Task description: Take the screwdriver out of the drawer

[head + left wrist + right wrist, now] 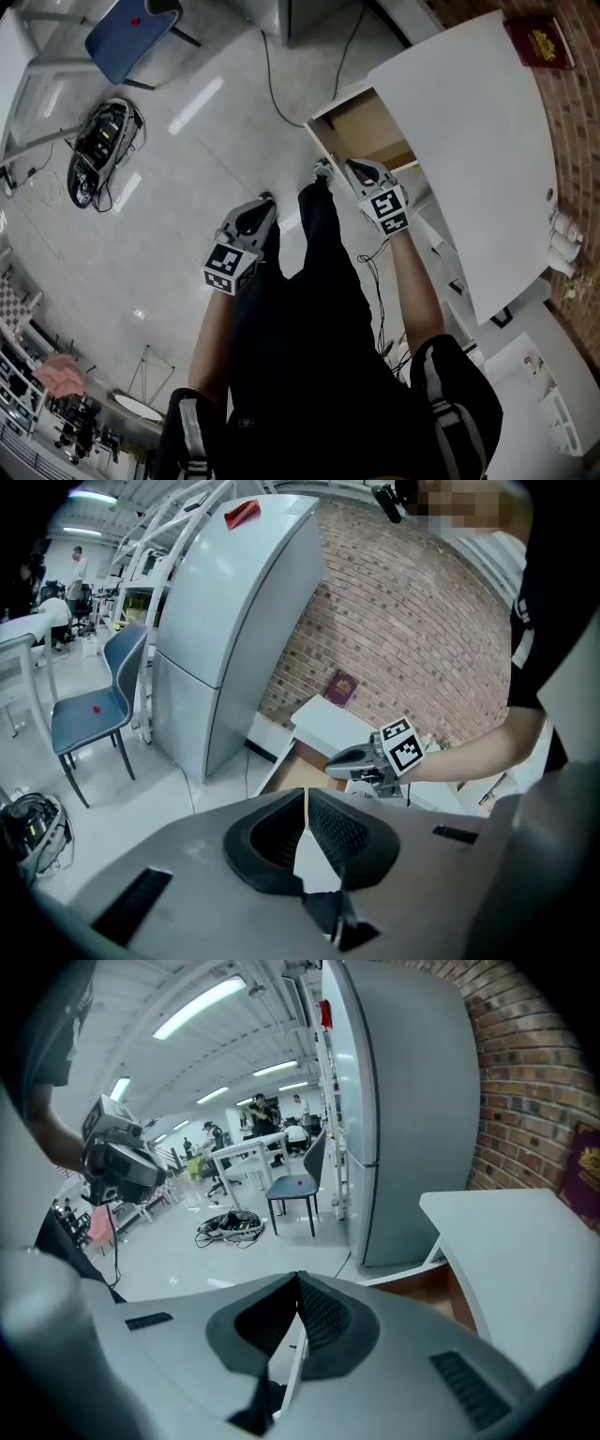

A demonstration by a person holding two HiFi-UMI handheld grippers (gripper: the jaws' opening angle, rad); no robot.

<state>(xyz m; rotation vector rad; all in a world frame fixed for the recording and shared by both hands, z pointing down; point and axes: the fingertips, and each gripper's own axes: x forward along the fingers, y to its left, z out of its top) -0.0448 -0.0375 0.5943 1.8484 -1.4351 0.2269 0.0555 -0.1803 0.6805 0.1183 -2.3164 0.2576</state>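
Observation:
No screwdriver shows in any view. The open drawer [367,127] sticks out from under the white table [469,141]; what I see of its brown wooden inside is bare. My right gripper [361,173] hangs at the drawer's front edge, above my black trouser legs. Its jaws are shut on nothing, as its own view shows [298,1279], with the drawer [422,1283] just ahead to the right. My left gripper [253,220] is over the floor, left of my legs, also shut and holding nothing [305,794]. It looks toward the drawer [298,769] and the right gripper [375,757].
A dark red booklet [539,42] lies on the table's far end. A tall grey cabinet [234,621] stands beyond the drawer against the brick wall. A blue chair [127,33] and a heap of cables [101,141] sit on the floor to the left.

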